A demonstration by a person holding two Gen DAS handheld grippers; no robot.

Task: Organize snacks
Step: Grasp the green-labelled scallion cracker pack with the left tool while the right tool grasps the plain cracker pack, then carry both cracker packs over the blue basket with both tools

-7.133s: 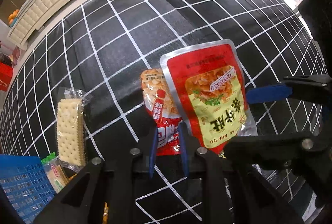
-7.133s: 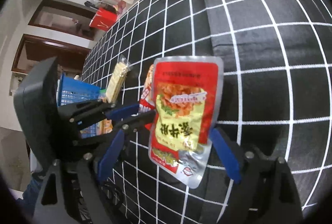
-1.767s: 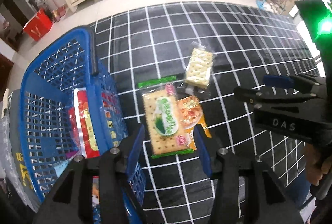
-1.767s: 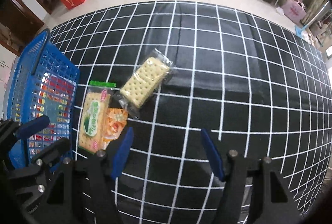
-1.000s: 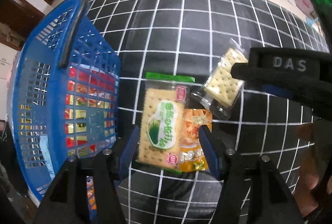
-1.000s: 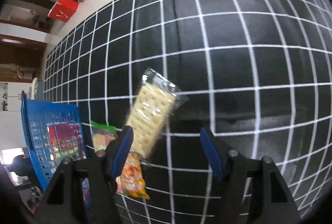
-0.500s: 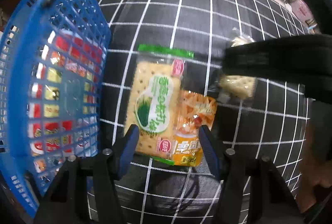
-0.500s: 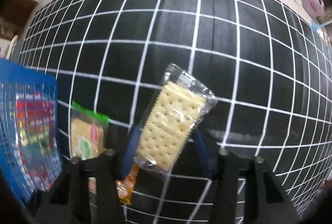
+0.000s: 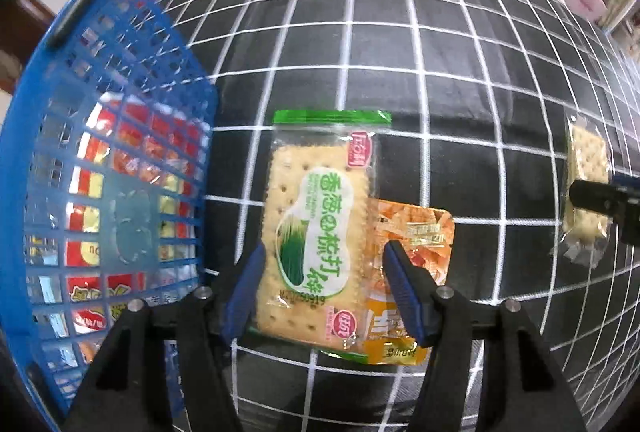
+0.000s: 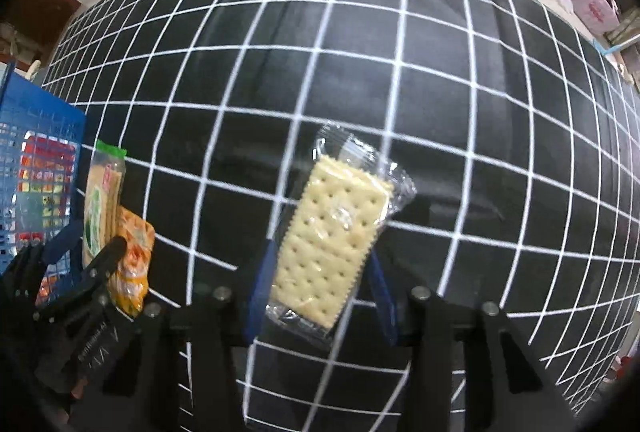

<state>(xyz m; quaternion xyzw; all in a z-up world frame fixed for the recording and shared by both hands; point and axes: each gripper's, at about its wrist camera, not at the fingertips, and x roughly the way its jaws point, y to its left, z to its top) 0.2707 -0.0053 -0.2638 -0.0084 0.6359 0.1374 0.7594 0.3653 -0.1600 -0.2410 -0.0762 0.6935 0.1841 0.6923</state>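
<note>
Between the blue pads of my right tongs [image 10: 320,288] sits the clear-wrapped cracker pack [image 10: 332,240], long axis running away from me, tilted a little to the right. The jaws are closing on it — pads right at the wrapper's edges, though I cannot tell whether they press yet.

My left tongs [image 9: 324,292] stand open, pointing steeply down over the green-topped scallion cracker pack [image 9: 320,216]; their pads straddle its near end without touching it. An orange snack pouch [image 9: 412,256] lies partly under that pack's right edge, reaching past the right pad.

Left of the left tongs, just beside them, stands the blue basket [image 9: 132,80] with red and yellow packets showing through its mesh. All of it rests on a black surface with a white grid [image 10: 480,112].
</note>
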